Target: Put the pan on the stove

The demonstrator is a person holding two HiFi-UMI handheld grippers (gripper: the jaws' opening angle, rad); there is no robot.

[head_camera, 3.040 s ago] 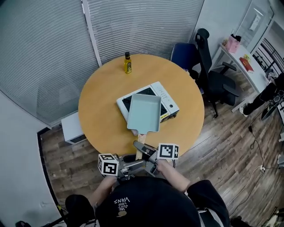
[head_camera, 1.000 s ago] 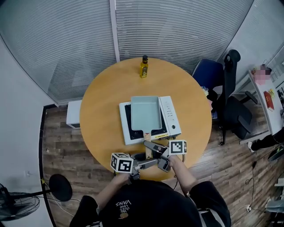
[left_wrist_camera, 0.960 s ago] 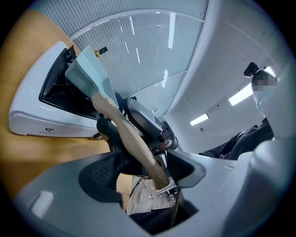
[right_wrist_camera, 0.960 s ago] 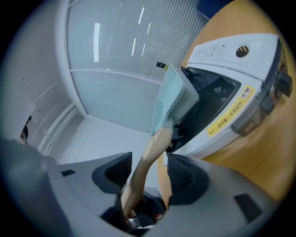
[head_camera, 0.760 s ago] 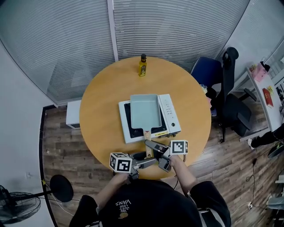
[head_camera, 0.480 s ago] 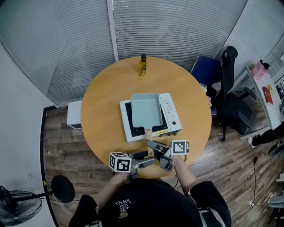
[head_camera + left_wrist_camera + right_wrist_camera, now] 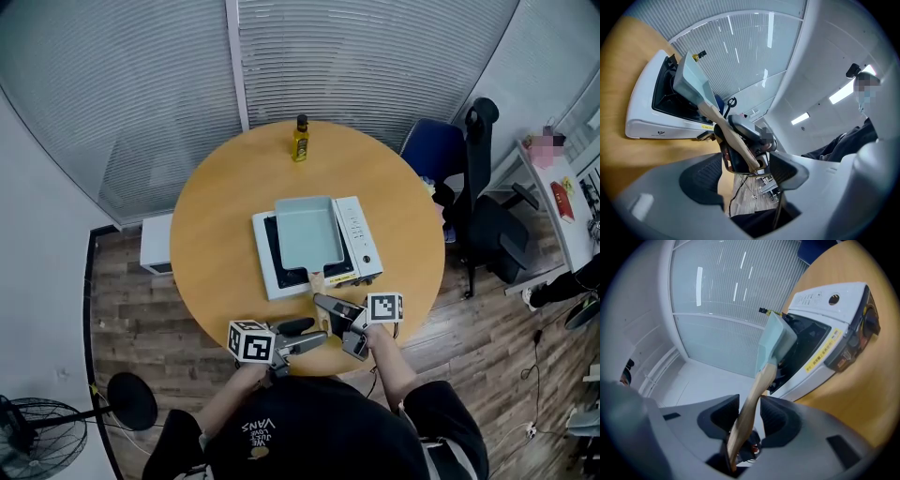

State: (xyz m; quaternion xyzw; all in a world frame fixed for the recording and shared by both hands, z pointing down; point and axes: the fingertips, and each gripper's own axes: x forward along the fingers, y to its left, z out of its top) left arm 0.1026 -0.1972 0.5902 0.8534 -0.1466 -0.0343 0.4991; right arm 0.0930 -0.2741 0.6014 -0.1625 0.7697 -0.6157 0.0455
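The pale green pan (image 7: 305,230) sits on the white stove (image 7: 354,239) in the middle of the round wooden table (image 7: 211,244), and its wooden handle (image 7: 316,278) points toward the person. The right gripper (image 7: 323,302) is at the end of this handle and its jaws are closing on it; the handle fills the gap and touches both pads. The left gripper (image 7: 317,329) hovers just beside it, with jaws wide apart and nothing between them
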